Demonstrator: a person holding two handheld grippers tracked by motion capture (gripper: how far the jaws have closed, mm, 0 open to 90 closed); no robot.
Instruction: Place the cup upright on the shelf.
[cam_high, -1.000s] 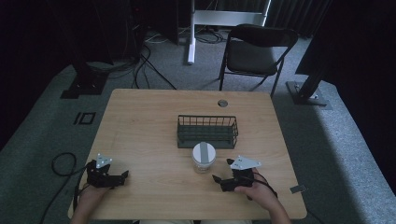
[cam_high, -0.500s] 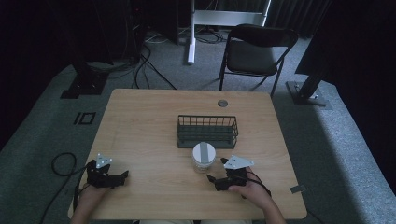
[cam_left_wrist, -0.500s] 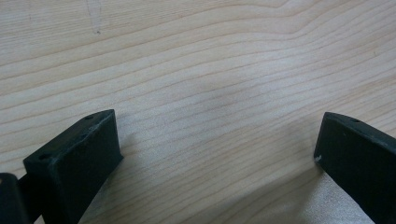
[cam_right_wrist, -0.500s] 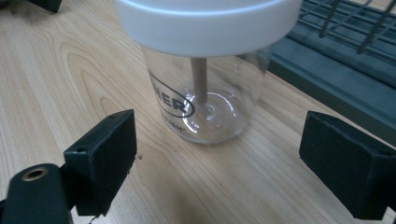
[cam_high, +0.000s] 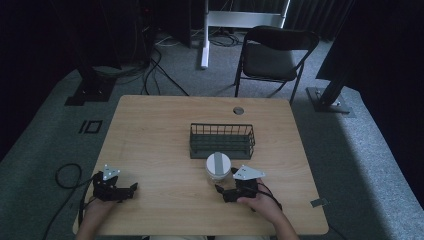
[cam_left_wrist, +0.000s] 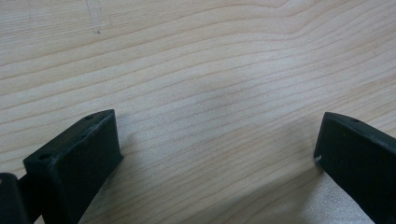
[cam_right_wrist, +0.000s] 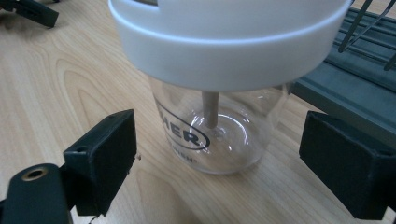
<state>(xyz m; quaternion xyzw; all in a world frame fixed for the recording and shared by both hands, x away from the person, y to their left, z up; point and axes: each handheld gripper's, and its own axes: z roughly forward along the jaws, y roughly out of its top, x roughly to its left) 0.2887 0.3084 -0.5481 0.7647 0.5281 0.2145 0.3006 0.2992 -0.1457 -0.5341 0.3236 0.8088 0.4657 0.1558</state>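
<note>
The light wooden rectangular table (cam_high: 165, 130) carries everything. Near its middle, slightly to the far side, stands a dark grey wire basket (cam_high: 222, 140) with a solid base. Just near of the basket, close beside its front wall, stands a clear plastic jar with a white lid (cam_high: 218, 166), upright, with a thin stick inside. The right claw (cam_high: 223, 193) lies on the table just near of the jar, its jaws spread wide with the jar standing ahead between them, untouched. The left claw (cam_high: 131, 189) rests at the near left, well apart from the jar, jaws wide over bare wood.
</note>
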